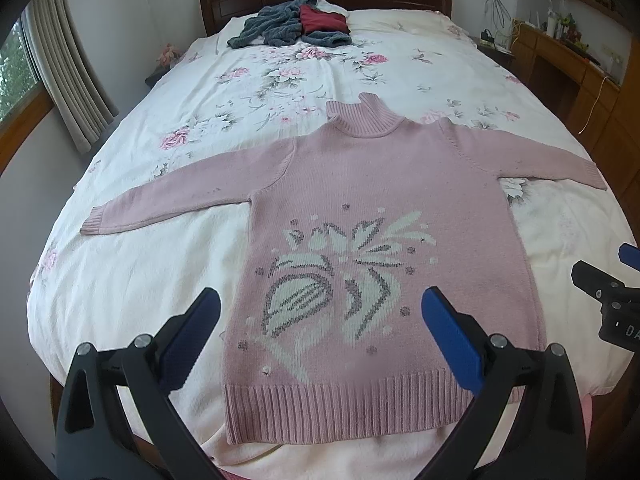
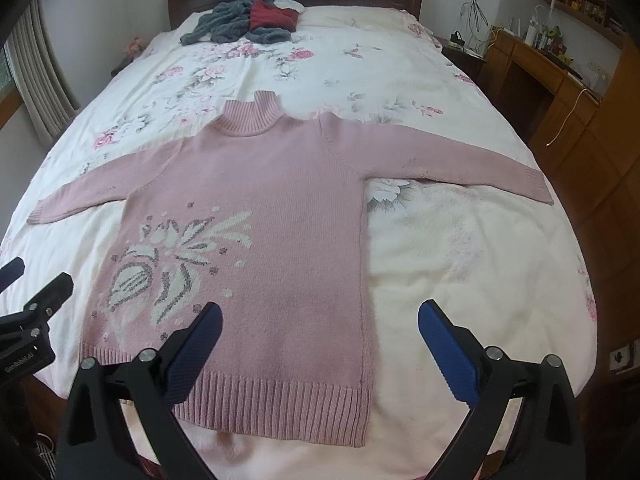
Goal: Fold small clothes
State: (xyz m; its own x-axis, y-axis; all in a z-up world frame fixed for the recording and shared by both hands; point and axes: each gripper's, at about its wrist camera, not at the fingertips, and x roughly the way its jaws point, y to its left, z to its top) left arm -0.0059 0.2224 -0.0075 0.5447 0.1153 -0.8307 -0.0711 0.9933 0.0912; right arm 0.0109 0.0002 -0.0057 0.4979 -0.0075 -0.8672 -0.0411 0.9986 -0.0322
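Observation:
A pink knitted turtleneck sweater (image 1: 360, 200) (image 2: 260, 208) with a white and grey flower pattern lies flat, face up, on the bed, both sleeves spread out sideways and its ribbed hem nearest me. My left gripper (image 1: 320, 312) hovers open above the hem's left half, nothing between its blue pads. My right gripper (image 2: 320, 320) hangs open over the hem's right half and the bare blanket, holding nothing. In the left wrist view the right gripper's side (image 1: 608, 292) shows at the right edge. In the right wrist view the left gripper's side (image 2: 36, 312) shows at the left edge.
The bed is covered by a white floral blanket (image 1: 280, 80) (image 2: 460, 260). A heap of grey and red clothes (image 1: 296, 22) (image 2: 248, 20) lies by the dark headboard. A wooden desk (image 2: 560, 80) stands right of the bed, a curtained window (image 1: 60, 60) on the left.

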